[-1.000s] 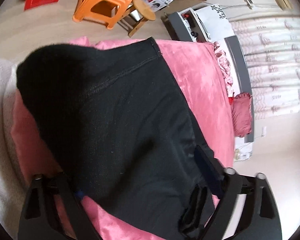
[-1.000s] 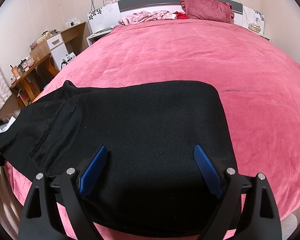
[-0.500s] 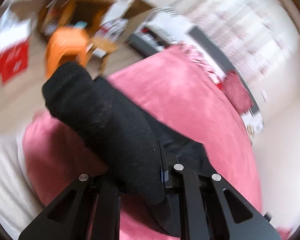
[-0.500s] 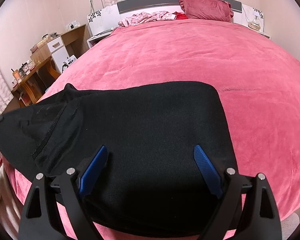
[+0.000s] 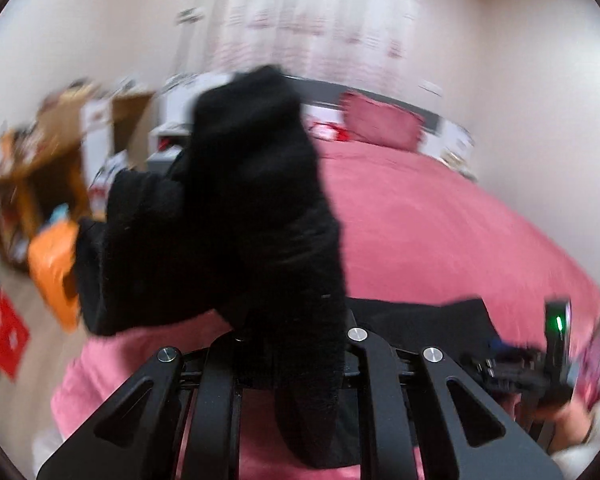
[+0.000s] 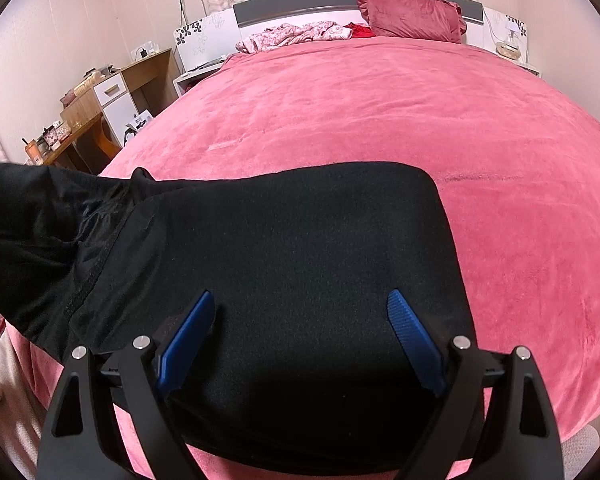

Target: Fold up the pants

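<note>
Black pants (image 6: 300,264) lie partly folded on the pink bed (image 6: 420,120). My right gripper (image 6: 300,320) is open and hovers over the flat folded part near the bed's front edge. My left gripper (image 5: 288,344) is shut on one end of the pants (image 5: 252,216) and holds it lifted in the air, so the cloth drapes over the jaws and hides the fingertips. In the right wrist view this lifted end (image 6: 32,216) rises at the left. The right gripper also shows in the left wrist view (image 5: 540,364) at lower right.
A pink pillow (image 6: 412,16) and crumpled clothes (image 6: 296,34) lie at the headboard. A wooden desk with clutter (image 6: 84,120) stands left of the bed. An orange stool (image 5: 52,264) and a red box (image 5: 0,328) are on the floor at left.
My left gripper has closed on the pants' end and lifted it up and swung toward the headboard. The right gripper has stayed still and open.
</note>
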Action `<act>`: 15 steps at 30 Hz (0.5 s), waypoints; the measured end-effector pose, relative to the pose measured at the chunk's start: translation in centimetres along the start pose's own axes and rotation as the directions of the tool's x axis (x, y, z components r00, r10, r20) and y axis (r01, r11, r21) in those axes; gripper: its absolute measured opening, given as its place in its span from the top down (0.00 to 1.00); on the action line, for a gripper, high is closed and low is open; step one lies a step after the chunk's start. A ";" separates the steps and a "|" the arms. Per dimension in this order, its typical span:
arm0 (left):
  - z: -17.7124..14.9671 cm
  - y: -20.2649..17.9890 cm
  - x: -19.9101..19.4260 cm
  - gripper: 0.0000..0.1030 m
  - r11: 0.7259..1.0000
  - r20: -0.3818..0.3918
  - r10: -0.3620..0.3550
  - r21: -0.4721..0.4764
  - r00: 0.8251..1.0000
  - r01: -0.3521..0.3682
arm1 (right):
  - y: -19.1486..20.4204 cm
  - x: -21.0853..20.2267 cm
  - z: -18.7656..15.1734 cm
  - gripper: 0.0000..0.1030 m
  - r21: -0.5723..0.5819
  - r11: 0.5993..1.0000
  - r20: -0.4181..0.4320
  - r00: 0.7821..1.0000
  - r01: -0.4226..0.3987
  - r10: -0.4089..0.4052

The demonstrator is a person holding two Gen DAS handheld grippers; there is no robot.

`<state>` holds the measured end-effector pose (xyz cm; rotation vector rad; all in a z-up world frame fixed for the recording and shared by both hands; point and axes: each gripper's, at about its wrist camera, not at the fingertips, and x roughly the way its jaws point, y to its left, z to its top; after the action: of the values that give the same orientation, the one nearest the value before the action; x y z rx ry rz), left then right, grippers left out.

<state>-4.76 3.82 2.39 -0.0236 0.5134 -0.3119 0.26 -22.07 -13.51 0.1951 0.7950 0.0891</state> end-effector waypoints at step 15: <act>-4.4 -13.8 6.7 0.88 0.813 -0.159 -0.164 0.537 0.974 0.225 | -4.1 -2.3 0.0 0.14 0.240 0.966 0.108 0.992 -0.092 0.068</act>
<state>-5.38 -11.09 -3.26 0.5129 0.5105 -0.6604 -1.33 -26.43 -12.74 0.4626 0.6976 0.0567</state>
